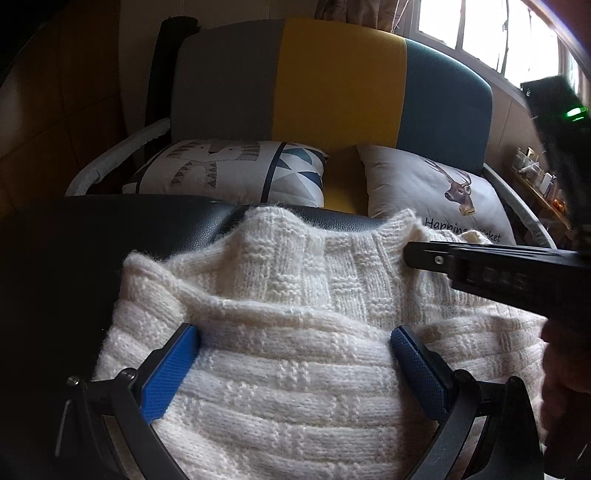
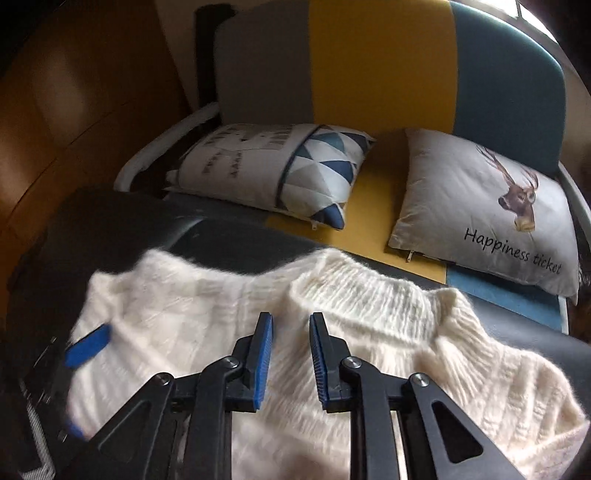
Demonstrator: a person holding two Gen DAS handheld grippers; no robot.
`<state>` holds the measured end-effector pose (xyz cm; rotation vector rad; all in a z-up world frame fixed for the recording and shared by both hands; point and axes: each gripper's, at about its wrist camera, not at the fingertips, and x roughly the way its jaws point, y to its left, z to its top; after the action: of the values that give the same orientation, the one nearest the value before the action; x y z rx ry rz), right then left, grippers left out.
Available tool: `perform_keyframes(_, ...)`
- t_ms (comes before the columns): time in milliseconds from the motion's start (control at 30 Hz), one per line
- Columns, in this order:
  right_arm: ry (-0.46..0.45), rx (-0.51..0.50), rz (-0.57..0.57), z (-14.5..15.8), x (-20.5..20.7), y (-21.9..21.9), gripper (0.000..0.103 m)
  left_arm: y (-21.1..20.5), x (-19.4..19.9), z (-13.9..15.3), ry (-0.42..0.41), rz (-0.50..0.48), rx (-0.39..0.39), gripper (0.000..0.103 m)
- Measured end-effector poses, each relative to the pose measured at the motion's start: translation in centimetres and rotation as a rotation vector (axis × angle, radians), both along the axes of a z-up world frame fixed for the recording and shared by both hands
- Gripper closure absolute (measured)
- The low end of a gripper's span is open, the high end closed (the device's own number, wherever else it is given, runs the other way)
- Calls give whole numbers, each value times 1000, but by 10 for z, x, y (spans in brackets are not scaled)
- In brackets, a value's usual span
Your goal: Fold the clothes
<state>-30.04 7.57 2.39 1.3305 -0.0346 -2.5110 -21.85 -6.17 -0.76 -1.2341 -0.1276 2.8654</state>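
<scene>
A cream knitted sweater lies bunched on a black leather surface, its ribbed collar toward the sofa. My left gripper is open wide, its blue pads spread over a fold of the sweater, holding nothing. My right gripper hovers over the sweater just below the collar, its jaws a narrow gap apart with no cloth between them. It also shows in the left wrist view from the right. The left gripper's blue pad shows blurred at the left of the right wrist view.
Behind the black surface stands a sofa with grey, yellow and teal panels. Two cushions lie on it: a triangle-patterned one and a deer-print one. A window is at the back right. A wooden wall is at the left.
</scene>
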Motion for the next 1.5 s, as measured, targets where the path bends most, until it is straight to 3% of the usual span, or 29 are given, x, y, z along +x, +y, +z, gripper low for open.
perform_keyframes(133,33,60,13,0,-3,-5,95,0,0,0,3,2,-1,0)
perform_keyframes(267,101,226,10,-5,-5,-20,95,-1,0,0,7,1,5,0)
perform_keyframes(300,108,237,-3,-7,-7,-20,91,-1,0,0,7,1,6,0)
perform_keyframes(367,108,231,-23,-8,-9,-16,84,-2,0,0,8,1,4,0)
perform_keyframes(467,80,149,-42,5,-5,3,82,-2,0,0,9,1,4,0)
perform_keyframes(567,133,33,-117,29,15,40,83,-2,0,0,10,1,3,0)
perform_keyframes(700,113,25,-74,31,29,59,90,-2,0,-1,10,2,0,0)
perform_keyframes(833,42,84,17,8,25,46,92,-1,1,0,10,2,-2,0)
perform_keyframes(1000,58,106,-70,-10,16,53,96,-2,0,-1,11,1,0,0)
perform_keyframes(1167,83,80,-65,7,26,45,94,-3,-1,-1,12,-1,1,0)
perform_keyframes(1267,128,23,35,24,33,20,93,-3,-1,-1,12,-2,2,0)
perform_keyframes(1367,94,42,108,21,25,-7,93,-4,-1,-1,13,-2,3,0)
perform_keyframes(1467,48,60,81,8,12,-13,93,-4,-1,-1,14,-3,5,0)
perform_keyframes(1500,34,58,69,4,6,-12,99,-4,-1,-1,15,-3,5,0)
